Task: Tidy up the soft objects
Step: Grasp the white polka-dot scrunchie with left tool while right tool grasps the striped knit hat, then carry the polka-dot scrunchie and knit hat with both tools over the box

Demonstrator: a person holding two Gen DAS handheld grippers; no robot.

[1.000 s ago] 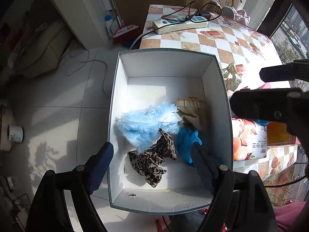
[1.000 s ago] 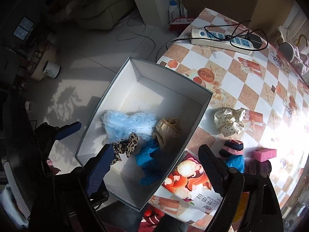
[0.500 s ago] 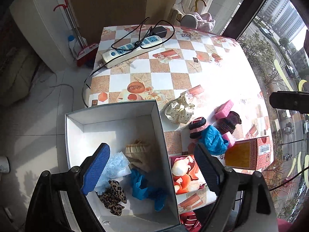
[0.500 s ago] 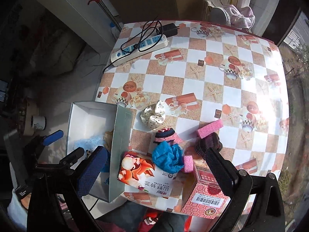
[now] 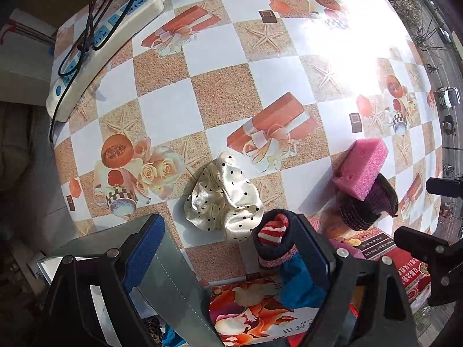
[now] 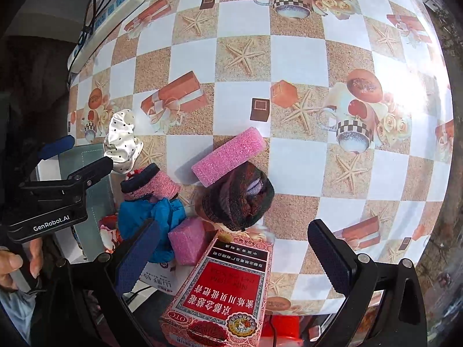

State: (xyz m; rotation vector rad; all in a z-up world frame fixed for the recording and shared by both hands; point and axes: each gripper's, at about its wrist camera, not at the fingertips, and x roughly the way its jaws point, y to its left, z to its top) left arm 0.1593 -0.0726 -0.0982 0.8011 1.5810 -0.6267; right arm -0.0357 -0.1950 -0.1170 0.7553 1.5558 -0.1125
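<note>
A: Left gripper (image 5: 228, 245)?
B: Spread wide, grasping nothing. Cream dotted scrunchie (image 5: 224, 199) between the fingers, just ahead; striped sock roll (image 5: 275, 241) against the right finger (image 5: 311, 253). Grey box (image 5: 162, 283) rim under the left finger.

A: Right gripper (image 6: 231, 257)?
B: Also spread, grasping nothing. Dark knit roll (image 6: 238, 198) just ahead, touching the long pink sponge (image 6: 228, 156). Red carton (image 6: 222, 295) below, between the fingers; blue cloth (image 6: 150, 217) by the left finger.

The table (image 5: 220, 92) wears a checkered cloth printed with starfish and gift boxes. On it lie a polka-dot scrunchie (image 5: 224, 199), a pink sponge (image 6: 228, 156), a power strip (image 5: 104, 49) and a red box (image 6: 222, 292).
</note>
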